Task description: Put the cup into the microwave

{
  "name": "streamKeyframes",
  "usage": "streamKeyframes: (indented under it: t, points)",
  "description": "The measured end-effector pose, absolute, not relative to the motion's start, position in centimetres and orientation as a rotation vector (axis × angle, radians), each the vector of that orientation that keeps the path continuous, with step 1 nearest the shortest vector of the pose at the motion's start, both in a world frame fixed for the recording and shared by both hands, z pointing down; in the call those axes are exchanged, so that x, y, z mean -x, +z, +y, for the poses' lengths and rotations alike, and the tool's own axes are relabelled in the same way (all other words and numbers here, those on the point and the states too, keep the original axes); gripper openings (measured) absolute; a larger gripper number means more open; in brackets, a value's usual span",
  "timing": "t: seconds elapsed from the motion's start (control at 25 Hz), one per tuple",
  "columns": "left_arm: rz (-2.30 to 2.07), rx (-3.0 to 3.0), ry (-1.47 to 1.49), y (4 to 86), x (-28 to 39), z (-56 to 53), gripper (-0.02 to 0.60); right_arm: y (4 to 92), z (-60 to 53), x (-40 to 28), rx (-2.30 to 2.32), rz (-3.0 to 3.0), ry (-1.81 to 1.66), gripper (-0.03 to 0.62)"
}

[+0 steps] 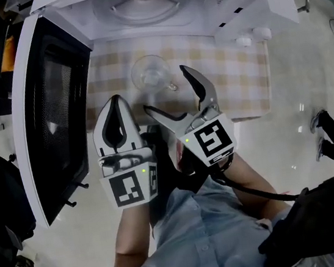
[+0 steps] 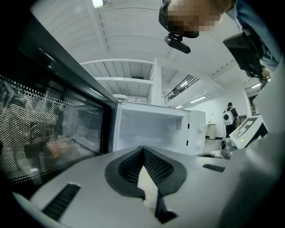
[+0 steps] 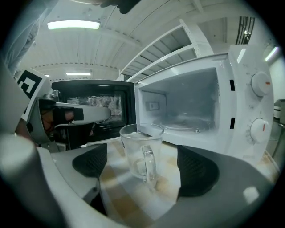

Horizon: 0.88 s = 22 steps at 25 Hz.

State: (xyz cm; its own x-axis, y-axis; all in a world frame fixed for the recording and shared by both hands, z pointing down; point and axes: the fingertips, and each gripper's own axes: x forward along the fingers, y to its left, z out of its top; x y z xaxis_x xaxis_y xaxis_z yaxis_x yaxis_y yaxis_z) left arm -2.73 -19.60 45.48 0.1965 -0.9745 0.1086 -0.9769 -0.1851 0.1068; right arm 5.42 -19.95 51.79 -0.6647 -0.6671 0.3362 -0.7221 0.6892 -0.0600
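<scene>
Holding the right gripper point(image 1: 166, 89) with jaws wide apart, I saw the glass cup point(image 3: 141, 153) upright just ahead between them, untouched, with the open microwave point(image 3: 200, 102) beyond it. The left gripper point(image 1: 115, 101) had its jaws together, empty.

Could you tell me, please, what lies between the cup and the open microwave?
Only bare checked tablecloth separates the cup from the microwave, as the head view shows.

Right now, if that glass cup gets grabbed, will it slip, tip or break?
The cup looks like clear, smooth glass, so probably rigid but slippery and breakable if dropped. It stands upright, seemingly empty, on the checked cloth, so likely light; its handle on one side could make it twist in a grip.
</scene>
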Motion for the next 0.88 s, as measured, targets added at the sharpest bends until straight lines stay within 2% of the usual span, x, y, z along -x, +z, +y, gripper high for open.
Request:
streamKeyframes:
  t: [0.4, 0.88]
  points:
    - [-1.877, -2.278, 0.064, 46.5, 3.9, -21.1, 0.000, 53.3, -22.3, -3.8, -1.100, -2.544, 0.278, 0.492]
    - [-1.834, -2.281, 0.110, 47.8, 3.9, -22.1, 0.000, 54.0, -24.2, -1.8, -1.032, -2.558, 0.244, 0.491]
